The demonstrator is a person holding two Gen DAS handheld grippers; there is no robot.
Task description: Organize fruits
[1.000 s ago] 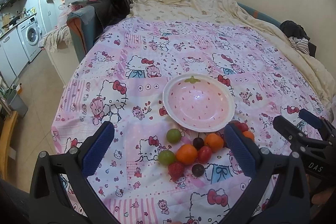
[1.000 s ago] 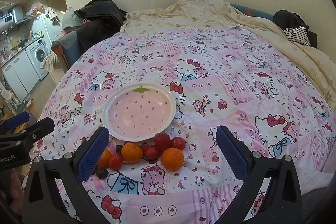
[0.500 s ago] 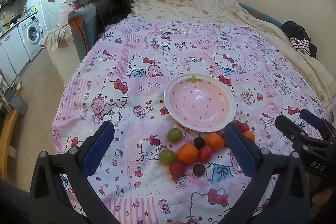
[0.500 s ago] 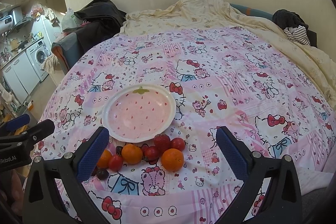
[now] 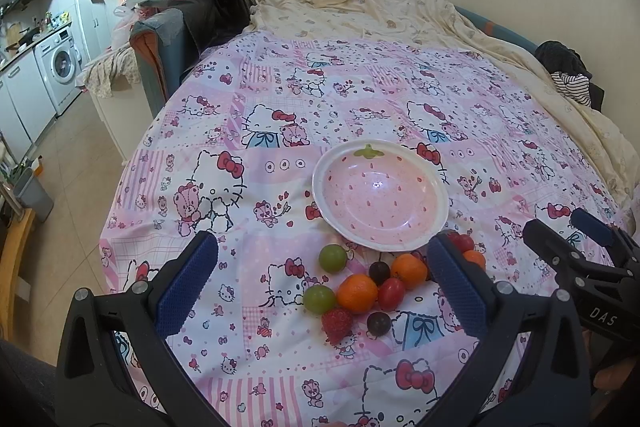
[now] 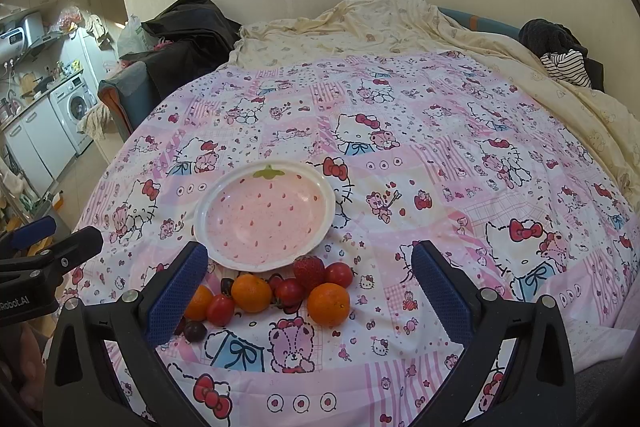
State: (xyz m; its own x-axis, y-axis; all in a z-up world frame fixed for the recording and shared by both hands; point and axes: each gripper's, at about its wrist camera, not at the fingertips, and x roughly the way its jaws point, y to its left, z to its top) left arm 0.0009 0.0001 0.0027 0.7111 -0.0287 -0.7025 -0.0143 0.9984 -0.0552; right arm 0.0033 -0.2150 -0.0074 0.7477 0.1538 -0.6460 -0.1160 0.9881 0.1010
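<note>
While nothing sits between either pair of fingers, both held wide open above the near edge of a bed spread with a pink cartoon-cat patterned quilt (image 5: pixel 280 75). Left black two-finger gripper with blue ribbed pads (image 5: pixel 320 283) spread wide, gripping nothing, poised over the fruit cluster. Right black two-finger gripper with blue ribbed pads (image 6: pixel 308 287) equally wide apart, also empty, just right of the left one.

Round, shallow, pink strawberry-patterned plate with a white rim (image 5: pixel 320 187) lying flat near the middle of the quilt, empty of fruit. Loose fruit clustered just near-side of the plate, directly on the quilt: two round green grapes (image 5: pixel 333 258) to the left; three round oranges, the middle one (image 5: pixel 357 293) touching a small red tomato (image 5: pixel 391 293); two dark purple grapes (image 5: pixel 379 271); a red strawberry (image 5: pixel 337 321) nearest on the left. In the right wrist view, a second red strawberry (image 6: pixel 309 269) right beside the plate's near rim, more small red tomatoes around it, and a larger orange (image 6: pixel 328 304) at the cluster's right end.

Rumpled cream blanket (image 6: pixel 380 23) at the far side.
</note>
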